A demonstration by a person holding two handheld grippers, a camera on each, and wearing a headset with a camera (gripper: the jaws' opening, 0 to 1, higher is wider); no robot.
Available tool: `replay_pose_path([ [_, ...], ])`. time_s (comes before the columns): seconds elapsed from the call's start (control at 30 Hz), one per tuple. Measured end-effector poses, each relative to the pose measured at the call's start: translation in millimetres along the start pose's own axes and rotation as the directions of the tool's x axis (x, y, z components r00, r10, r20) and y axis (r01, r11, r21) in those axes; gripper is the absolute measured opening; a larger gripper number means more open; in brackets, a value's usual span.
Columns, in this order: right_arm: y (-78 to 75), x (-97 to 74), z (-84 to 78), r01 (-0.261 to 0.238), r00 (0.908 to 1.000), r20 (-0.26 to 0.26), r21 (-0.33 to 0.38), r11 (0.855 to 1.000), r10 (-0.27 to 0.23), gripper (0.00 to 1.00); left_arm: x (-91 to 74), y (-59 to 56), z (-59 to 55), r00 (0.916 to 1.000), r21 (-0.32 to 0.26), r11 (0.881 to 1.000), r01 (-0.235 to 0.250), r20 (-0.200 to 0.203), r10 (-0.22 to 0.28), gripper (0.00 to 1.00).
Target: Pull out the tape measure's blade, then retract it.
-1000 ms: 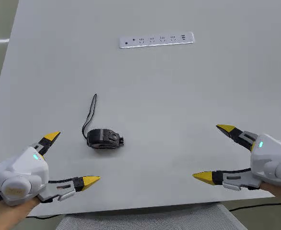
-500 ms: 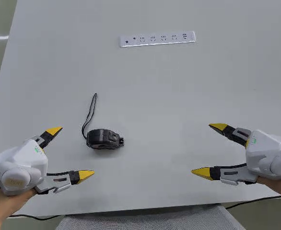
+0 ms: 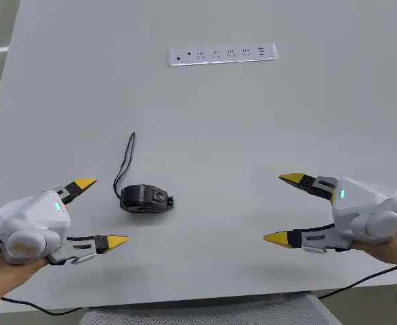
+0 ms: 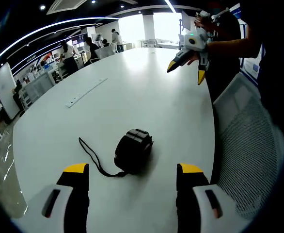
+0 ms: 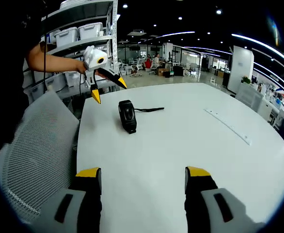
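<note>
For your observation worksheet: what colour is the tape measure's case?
The tape measure is black, like its wrist cord; clearest in the left gripper view.

- No text, brand or number can be read in any view
- The power strip bears small marks, too tiny to make out
- Any print on the tape measure is too small to tell

Tape measure on table, power strip well behind it
</note>
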State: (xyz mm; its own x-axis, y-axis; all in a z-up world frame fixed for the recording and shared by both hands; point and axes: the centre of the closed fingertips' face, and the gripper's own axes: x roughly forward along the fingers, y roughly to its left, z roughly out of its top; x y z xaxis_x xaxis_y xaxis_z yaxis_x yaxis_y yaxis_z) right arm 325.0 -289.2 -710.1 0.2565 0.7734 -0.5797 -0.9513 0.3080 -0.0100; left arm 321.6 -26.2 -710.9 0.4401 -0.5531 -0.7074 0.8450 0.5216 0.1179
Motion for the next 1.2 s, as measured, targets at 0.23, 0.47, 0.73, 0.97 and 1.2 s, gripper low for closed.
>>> replay_pose_path([
  [0.23,-2.1,9.1,0.9,-0.028,0.9996,-0.007,-0.024,0.999,0.028,0.66,7.0,5.6,-4.4,0.9993,0.04,0.999,0.027,-0.026,-0.026,0.64],
  [0.47,-2.4,21.9,4.6,-0.057,0.9984,-0.003,-0.045,0.997,0.057,0.62,15.9,6.2,-6.6,0.9964,0.083,0.994,0.075,-0.047,-0.071,0.59],
  [0.73,-0.9,36.7,9.0,-0.089,0.996,-0.002,-0.064,0.994,0.089,0.61,28.3,6.2,-9.3,0.9893,0.14,0.981,0.131,-0.083,-0.121,0.55],
  [0.97,-3.6,47.8,10.8,-0.093,0.9957,-0.007,-0.067,0.993,0.093,0.58,39.4,10.0,-15.4,0.9811,0.192,0.966,0.174,-0.119,-0.153,0.5],
  [1.2,-4.4,64.2,10.0,-0.104,0.9944,-0.023,-0.077,0.992,0.103,0.55,52.1,10.3,-19.7,0.9693,0.221,0.949,0.225,-0.151,-0.194,0.42],
])
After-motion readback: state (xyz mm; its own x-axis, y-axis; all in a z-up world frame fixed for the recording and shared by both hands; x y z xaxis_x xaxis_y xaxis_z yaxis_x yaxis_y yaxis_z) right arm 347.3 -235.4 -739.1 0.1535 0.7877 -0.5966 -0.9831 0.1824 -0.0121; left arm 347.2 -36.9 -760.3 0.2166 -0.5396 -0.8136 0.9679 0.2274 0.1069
